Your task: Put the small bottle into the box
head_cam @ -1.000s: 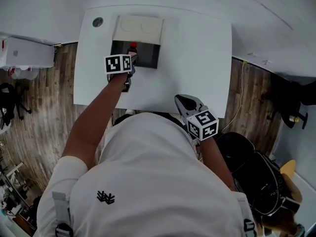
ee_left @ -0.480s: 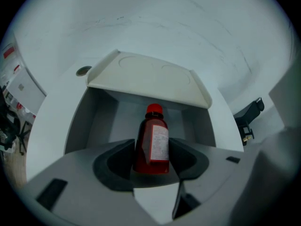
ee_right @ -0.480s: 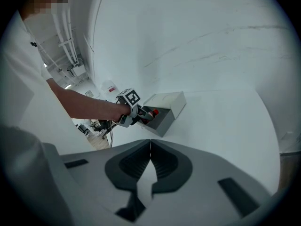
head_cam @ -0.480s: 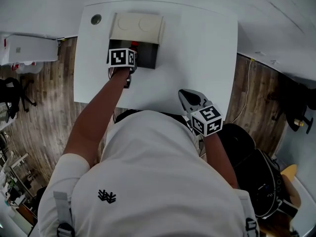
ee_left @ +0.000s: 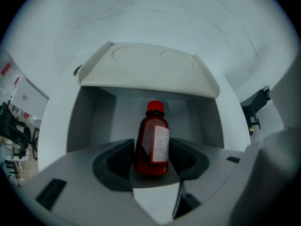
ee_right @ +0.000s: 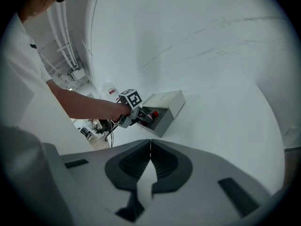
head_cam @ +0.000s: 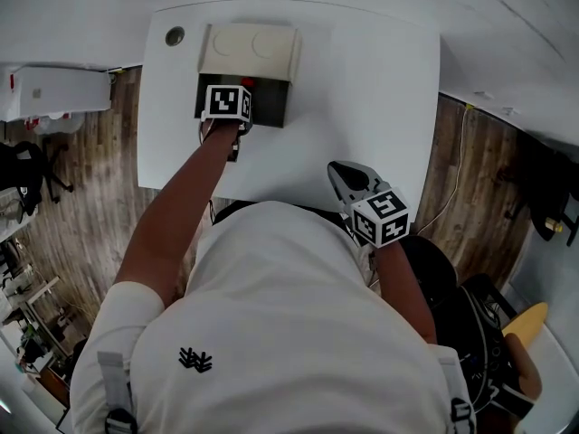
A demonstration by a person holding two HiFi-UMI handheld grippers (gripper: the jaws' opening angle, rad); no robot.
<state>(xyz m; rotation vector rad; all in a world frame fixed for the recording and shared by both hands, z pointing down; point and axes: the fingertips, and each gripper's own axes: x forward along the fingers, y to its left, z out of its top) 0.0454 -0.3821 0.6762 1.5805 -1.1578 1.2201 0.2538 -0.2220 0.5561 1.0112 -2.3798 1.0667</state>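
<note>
The small bottle point(ee_left: 153, 145) is dark red with a red cap and a white label. It stands upright inside the open grey box point(ee_left: 89, 121), whose cream lid point(ee_left: 146, 69) is folded back. My left gripper point(ee_left: 151, 150) points steeply down into the box, and its dark pads point(ee_left: 123, 155) lie against both sides of the bottle. The jaws have just been opening slightly with the bottle still between them. In the head view the gripper's marker cube point(head_cam: 224, 102) covers the box's left part and only the red cap point(head_cam: 247, 84) shows. My right gripper point(ee_right: 150, 147) is shut and empty over the table's near edge point(head_cam: 348, 181).
The box point(head_cam: 271, 107) sits at the far left of a white table point(head_cam: 371, 80), next to a round hole point(head_cam: 174, 36) in the top. A white cabinet point(head_cam: 54, 89) stands on the wooden floor to the left. A cable point(head_cam: 443, 183) hangs off the right side.
The left gripper has tipped more steeply and sunk a little into the box with the bottle. The right gripper has drifted slightly rightward along the table's near edge.
</note>
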